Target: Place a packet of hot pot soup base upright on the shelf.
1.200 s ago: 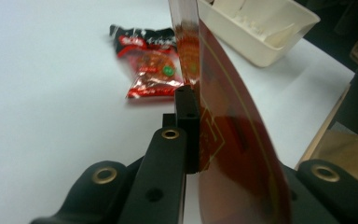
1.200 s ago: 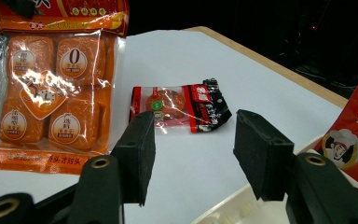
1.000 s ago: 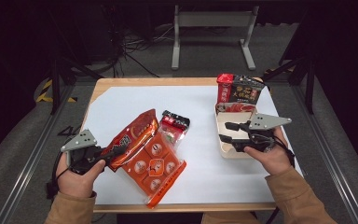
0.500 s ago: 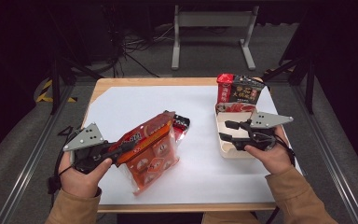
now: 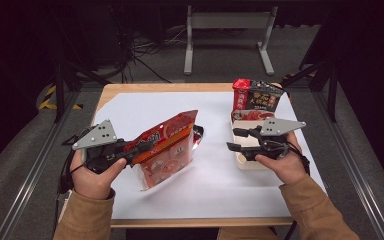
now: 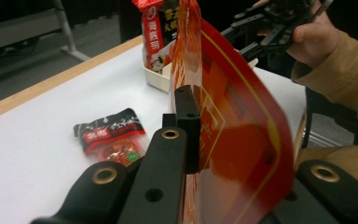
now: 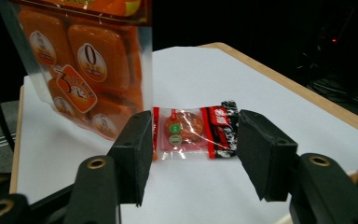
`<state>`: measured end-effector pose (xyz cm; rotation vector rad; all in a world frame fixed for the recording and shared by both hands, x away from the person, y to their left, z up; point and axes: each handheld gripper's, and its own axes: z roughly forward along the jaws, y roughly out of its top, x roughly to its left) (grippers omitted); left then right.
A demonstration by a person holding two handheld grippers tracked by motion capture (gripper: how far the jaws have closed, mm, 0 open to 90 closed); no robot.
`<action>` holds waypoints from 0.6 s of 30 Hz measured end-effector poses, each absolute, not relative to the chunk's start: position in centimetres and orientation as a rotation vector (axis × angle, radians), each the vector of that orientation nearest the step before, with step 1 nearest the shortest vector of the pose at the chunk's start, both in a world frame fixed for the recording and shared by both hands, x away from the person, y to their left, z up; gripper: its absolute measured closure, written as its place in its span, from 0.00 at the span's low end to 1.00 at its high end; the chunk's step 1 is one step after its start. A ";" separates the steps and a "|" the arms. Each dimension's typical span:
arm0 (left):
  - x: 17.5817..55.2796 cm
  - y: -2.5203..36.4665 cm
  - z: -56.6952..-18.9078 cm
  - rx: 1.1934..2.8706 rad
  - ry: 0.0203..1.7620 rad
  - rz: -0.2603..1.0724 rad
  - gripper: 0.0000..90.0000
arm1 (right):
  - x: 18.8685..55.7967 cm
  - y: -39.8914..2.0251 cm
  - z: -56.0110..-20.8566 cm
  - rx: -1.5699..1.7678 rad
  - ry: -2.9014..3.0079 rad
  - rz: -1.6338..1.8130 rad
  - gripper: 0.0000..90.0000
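You hold the big orange bag (image 5: 166, 145) up off the white table (image 5: 215, 175), your left gripper (image 5: 130, 151) pinched tight on its edge. Just behind the bag lies a small red packet (image 7: 193, 130). Right of the bag, your right gripper (image 5: 233, 140) has empty jaws that have just been opening

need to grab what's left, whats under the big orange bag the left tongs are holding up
Under the big orange bag, raised by the left tongs, a small red-and-black sachet lies flat on the white table. From above, the bag covers most of it; its black end peeks out.
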<state>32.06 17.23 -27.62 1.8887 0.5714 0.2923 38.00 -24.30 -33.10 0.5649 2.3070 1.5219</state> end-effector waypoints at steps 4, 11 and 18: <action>32.6 16.7 -27.6 1.888 0.540 0.282 1.00 | 38.4 -23.0 -33.0 0.519 2.348 1.533 0.44; 32.9 16.0 -27.3 1.884 0.486 0.272 1.00 | 39.0 -20.8 -32.9 0.439 2.406 1.538 0.36; 33.8 14.9 -27.3 1.884 0.414 0.248 1.00 | 39.1 -19.3 -33.1 0.382 2.430 1.533 0.33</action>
